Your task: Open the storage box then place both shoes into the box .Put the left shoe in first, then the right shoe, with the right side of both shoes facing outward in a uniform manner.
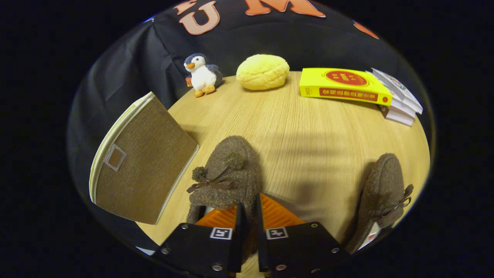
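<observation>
The gripper (247, 216) has its fingers drawn nearly together, pinching the rim of a fuzzy brown wool slipper with pom-poms (227, 173) that sits just ahead of them on the pale wooden table (308, 135). A matching brown slipper (382, 193) lies off to the right. The brown woven fabric storage box (142, 158) stands left of the fingers.

hand-held gripper (249, 216): low, pointing forward
fingers (237, 227): nearly together, narrow gap
grip: both pinch fuzzy brown slipper's (227, 173) heel edge
</observation>
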Motion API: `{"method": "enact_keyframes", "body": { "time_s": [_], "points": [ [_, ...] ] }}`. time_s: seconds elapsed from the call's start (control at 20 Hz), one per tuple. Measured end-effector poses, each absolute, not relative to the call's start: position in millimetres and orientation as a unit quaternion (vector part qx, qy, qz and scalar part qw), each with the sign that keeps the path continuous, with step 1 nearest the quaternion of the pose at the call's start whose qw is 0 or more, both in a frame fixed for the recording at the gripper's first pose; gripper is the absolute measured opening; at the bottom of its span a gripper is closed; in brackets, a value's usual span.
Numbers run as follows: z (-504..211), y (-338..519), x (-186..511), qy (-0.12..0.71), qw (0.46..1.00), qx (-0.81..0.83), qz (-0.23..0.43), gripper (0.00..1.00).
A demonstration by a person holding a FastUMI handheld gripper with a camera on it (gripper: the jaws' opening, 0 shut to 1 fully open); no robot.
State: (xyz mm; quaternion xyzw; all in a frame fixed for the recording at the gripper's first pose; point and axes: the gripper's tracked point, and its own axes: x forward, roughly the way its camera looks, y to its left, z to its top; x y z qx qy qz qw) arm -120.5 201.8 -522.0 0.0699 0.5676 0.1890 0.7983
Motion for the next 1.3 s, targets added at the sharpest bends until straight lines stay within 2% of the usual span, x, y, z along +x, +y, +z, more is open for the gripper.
{"method": "enact_keyframes", "body": {
  "time_s": [0.05,0.15,0.3,0.55,0.8,1.3],
  "points": [
    [-520,202,-120,0.574,0.794,0.079,0.180,0.10],
    [-511,205,-116,0.576,0.792,0.095,0.180,0.05],
    [-477,211,-104,0.561,0.801,0.111,0.180,0.04],
    [-364,257,-90,0.522,0.820,0.149,0.181,0.04],
    [-304,324,-78,0.513,0.817,0.170,0.200,0.04],
    [-364,451,-112,0.590,0.770,0.117,0.211,0.04]
  ]
}}
